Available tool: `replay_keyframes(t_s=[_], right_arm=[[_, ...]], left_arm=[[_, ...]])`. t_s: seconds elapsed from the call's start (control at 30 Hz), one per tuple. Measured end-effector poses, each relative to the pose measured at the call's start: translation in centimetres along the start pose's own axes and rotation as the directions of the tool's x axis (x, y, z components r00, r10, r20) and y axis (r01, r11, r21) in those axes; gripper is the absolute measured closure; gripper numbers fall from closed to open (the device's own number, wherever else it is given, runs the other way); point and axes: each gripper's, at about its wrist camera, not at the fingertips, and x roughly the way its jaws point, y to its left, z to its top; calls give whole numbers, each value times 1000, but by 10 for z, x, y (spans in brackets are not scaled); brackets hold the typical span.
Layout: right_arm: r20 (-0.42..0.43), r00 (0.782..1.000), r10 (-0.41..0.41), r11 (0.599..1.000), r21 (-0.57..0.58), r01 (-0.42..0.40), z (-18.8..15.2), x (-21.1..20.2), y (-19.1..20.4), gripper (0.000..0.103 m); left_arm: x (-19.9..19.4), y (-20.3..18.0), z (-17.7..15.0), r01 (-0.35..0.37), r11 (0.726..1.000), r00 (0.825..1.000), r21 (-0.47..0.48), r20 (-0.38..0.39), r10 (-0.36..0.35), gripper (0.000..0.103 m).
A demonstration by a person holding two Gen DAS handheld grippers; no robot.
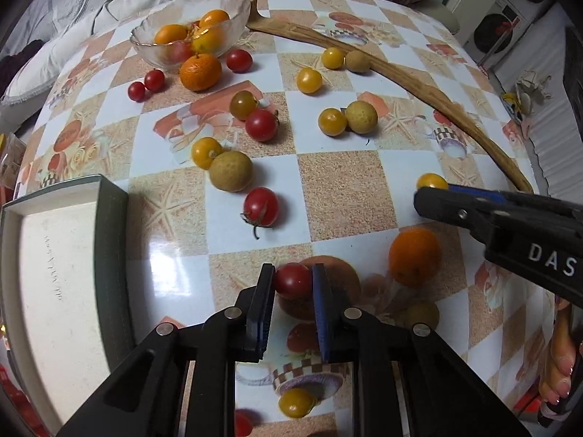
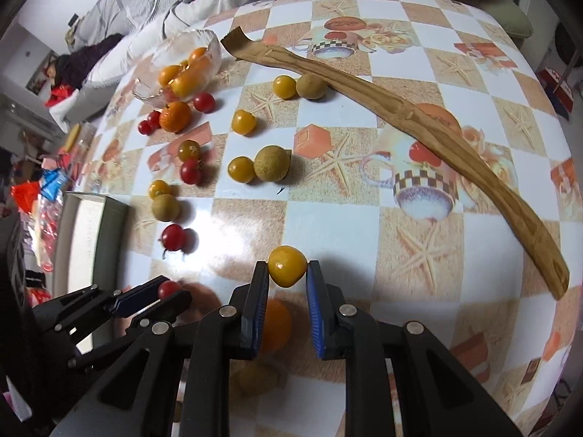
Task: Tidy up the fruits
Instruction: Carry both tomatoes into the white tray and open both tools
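My left gripper (image 1: 293,279) is shut on a red cherry tomato (image 1: 293,281) just above the checkered table (image 1: 346,193); the same grip shows in the right wrist view, left gripper (image 2: 168,290) with the red tomato (image 2: 169,288). My right gripper (image 2: 287,268) is shut on a yellow cherry tomato (image 2: 287,266); from the left wrist view that right gripper (image 1: 431,191) comes in from the right with the yellow tomato (image 1: 432,181) peeking above it. Several red and yellow tomatoes, brownish round fruits and an orange (image 1: 200,71) lie scattered.
A glass bowl (image 1: 145,42) with orange and yellow fruit stands at the far left. A shallow white box with a dark rim (image 1: 109,240) sits at the near left. A long wooden stick (image 2: 400,109) lies across the far right. Another orange (image 1: 414,256) rests near the grippers.
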Motion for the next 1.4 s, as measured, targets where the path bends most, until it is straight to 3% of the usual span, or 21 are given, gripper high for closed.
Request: replay_keyframes(t_s=[0.2, 0.43, 0.67, 0.93, 1.07, 1.3, 1.37, 1.4], right_arm=[[8, 1000, 23, 1000, 9, -23, -10, -10, 14, 80], [7, 999, 54, 998, -33, -54, -14, -16, 50, 80], [-15, 994, 105, 988, -111, -106, -15, -8, 112, 80], [-76, 984, 160, 963, -205, -173, -16, 21, 196, 80], [-119, 983, 139, 951, -262, -166, -17, 44, 232, 80], [-169, 984, 56, 939, -325, -110, -22, 80, 258, 79], [-178, 983, 34, 935, -341, -94, -22, 87, 263, 79], [-180, 983, 25, 934, -347, -87, -23, 88, 264, 79]], left_arm=[[-22, 12, -8, 16, 1000, 1000, 9, 16, -16, 81], [-52, 54, -28, -6, 999, 999, -35, 41, 7, 81], [-71, 118, -48, -72, 989, 996, -125, 51, 79, 81], [-71, 202, -77, -184, 957, 982, -225, 11, 191, 81], [-58, 228, -88, -219, 943, 975, -250, -31, 218, 81], [-49, 239, -99, -240, 942, 971, -234, -48, 236, 80], [-48, 238, -98, -255, 942, 967, -219, -49, 250, 75], [-49, 237, -98, -265, 940, 964, -216, -49, 260, 53]])
